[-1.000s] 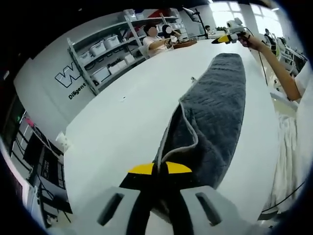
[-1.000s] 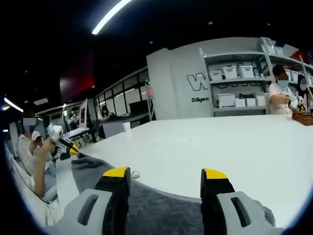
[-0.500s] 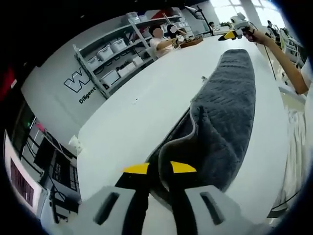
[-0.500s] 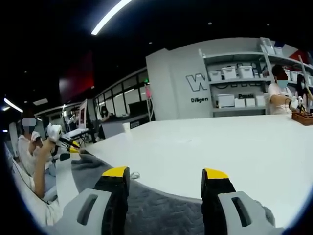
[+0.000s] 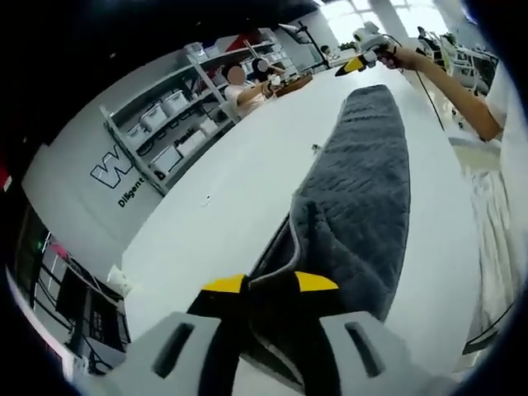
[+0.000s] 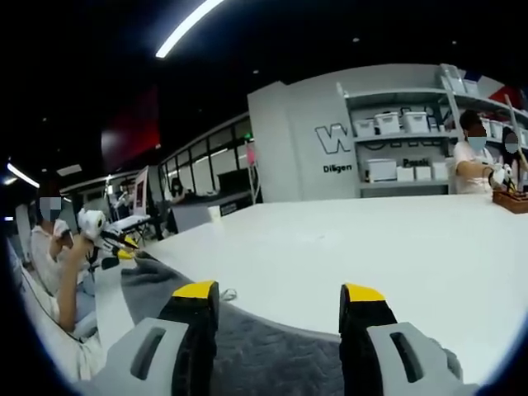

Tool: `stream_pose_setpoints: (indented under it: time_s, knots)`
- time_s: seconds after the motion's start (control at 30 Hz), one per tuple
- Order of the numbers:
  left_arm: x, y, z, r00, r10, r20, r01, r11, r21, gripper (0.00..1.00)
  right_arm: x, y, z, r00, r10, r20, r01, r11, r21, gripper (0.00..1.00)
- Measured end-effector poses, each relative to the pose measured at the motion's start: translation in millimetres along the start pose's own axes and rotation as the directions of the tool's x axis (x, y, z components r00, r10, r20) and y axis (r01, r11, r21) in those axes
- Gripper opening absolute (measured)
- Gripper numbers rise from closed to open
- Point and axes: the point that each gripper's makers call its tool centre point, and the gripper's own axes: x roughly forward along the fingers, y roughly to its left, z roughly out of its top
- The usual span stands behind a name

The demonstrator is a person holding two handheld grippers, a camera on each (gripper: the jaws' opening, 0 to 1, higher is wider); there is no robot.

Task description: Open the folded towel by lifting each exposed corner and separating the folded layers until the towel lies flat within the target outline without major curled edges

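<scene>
A long grey quilted towel [image 5: 363, 181] lies folded in a narrow strip along the white table [image 5: 223, 206]. My left gripper [image 5: 270, 285] is shut on the towel's near corner, whose pale hem curls up between the yellow-tipped jaws. At the towel's far end my right gripper [image 5: 356, 63] hovers in a hand, just above the cloth. In the right gripper view, my right gripper [image 6: 279, 294] stands open over the towel [image 6: 272, 355] with nothing between its jaws. Far off on the left, my left gripper [image 6: 115, 244] holds up the towel's other end.
Shelves with white bins [image 5: 157, 115] line the far wall. People work at the table's far end beside a brown tray [image 6: 513, 198]. The person's sleeve and a cable [image 5: 495, 214] hang along the table's right edge. A small scrap [image 6: 226, 294] lies near the towel.
The left gripper has swung a little with the towel corner held in it, first up, then lower. The right gripper has stayed open and still.
</scene>
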Motion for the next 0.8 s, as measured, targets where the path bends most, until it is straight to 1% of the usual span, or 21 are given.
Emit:
stream_pose_setpoints:
  time_s: [0.1,0.2,0.23,0.27,0.3,0.47,0.53,0.63,0.73,0.8]
  knots:
    - [4.8,-7.2,-5.7,0.999,-0.035,-0.023,0.036,0.999,0.006,0.17,0.2,-0.4,0.9,1.0,0.004,0.0,-0.004,1.0,-0.003,0.56]
    - [8.3,-7.3,-6.1,0.999,-0.032,-0.025,0.032,0.999,0.021,0.16,0.4,-1.5,1.1,1.0,0.003,0.001,-0.003,1.0,-0.004,0.56]
    - [9.1,-5.1,-7.5,0.999,-0.022,-0.031,0.023,1.0,0.019,0.13,0.4,-1.3,0.6,1.0,0.003,-0.001,-0.003,1.0,-0.003,0.56]
    - [8.6,-3.4,-8.5,0.999,-0.015,-0.034,0.016,1.0,0.017,0.07,0.2,0.3,-0.2,1.0,0.004,-0.003,-0.004,1.0,-0.004,0.56]
    - [8.7,-2.0,-9.3,0.999,-0.015,-0.032,0.015,1.0,0.025,0.03,0.1,0.8,-0.3,1.0,0.004,-0.003,-0.004,1.0,-0.004,0.56]
    - [11.9,1.7,-12.1,1.0,-0.004,-0.028,0.004,1.0,-0.014,0.03,-0.4,3.4,0.4,1.0,0.005,-0.001,-0.005,1.0,-0.008,0.56]
    - [11.8,3.2,-12.4,1.0,0.01,-0.029,-0.011,1.0,-0.022,0.03,-0.6,4.4,-0.1,1.0,0.005,-0.003,-0.005,1.0,-0.007,0.56]
    - [12.5,8.7,-10.9,0.999,0.039,-0.018,-0.039,0.999,0.002,0.03,-1.3,4.4,1.0,1.0,-0.001,0.004,0.001,1.0,-0.01,0.58]
    - [12.9,15.4,-14.8,0.997,0.076,-0.032,-0.077,0.997,-0.019,0.03,-1.8,7.0,0.2,1.0,-0.002,0.003,0.002,1.0,-0.011,0.58]
    - [14.9,16.8,-17.0,0.996,0.08,-0.033,-0.081,0.996,-0.036,0.03,-1.1,6.8,0.1,1.0,0.0,0.001,0.0,1.0,-0.01,0.57]
